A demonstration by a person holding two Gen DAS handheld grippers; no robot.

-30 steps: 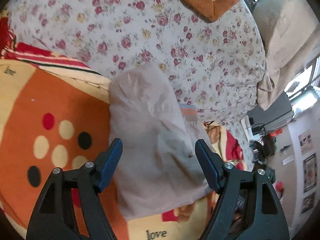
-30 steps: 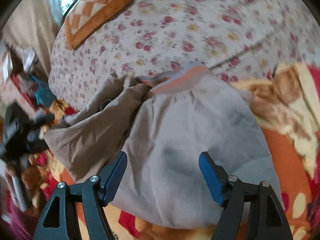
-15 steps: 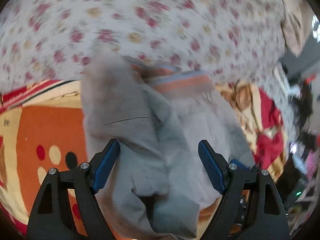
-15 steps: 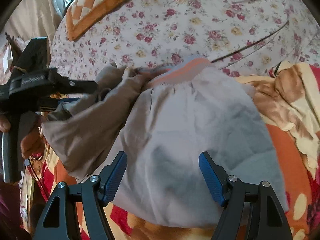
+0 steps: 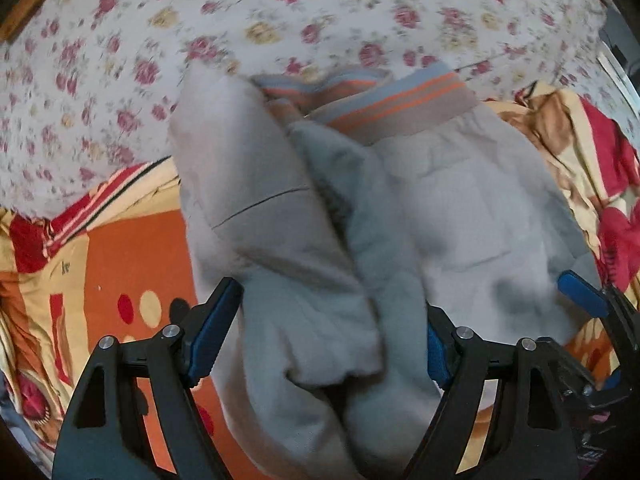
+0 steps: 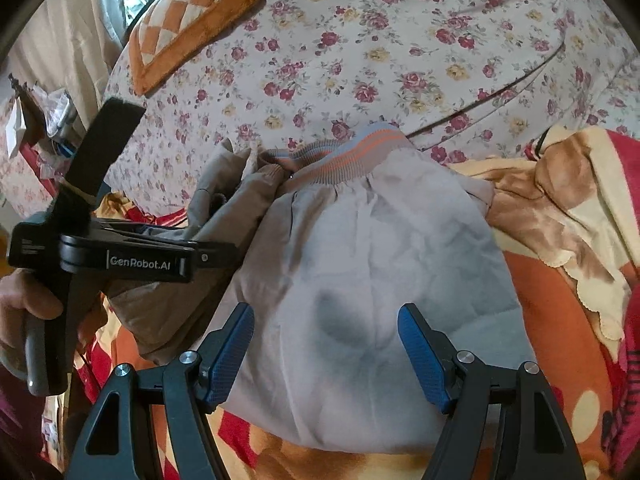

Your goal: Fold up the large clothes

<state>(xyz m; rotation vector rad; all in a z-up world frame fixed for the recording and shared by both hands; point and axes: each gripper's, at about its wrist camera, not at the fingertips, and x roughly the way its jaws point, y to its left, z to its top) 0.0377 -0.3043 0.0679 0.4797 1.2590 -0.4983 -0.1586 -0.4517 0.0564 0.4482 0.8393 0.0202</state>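
Folding is well under way: the grey garment [image 6: 372,280] lies bunched on the orange patterned blanket [image 6: 560,320] at the near edge of the bed, its striped waistband [image 6: 352,156] at the far end against the flowered quilt [image 6: 400,40]. A sleeve or side panel [image 5: 260,208] is doubled over on the left half, so I judge this to be the step of laying the side in over the middle.

My left gripper [image 5: 324,336] points steeply down over that folded part. Its jaws have just been closing a little, yet the pads stand clear on either side of the cloth, which bulges up between them (nothing pinched that I can see). My right gripper [image 6: 326,352] hovers over the near hem with its jaws spread and holds nothing.

Next, I think, I need to press the lumpy fold flat, then take the near hem at both corners and carry it towards the waistband. The padded cloth looks springy and may unroll.
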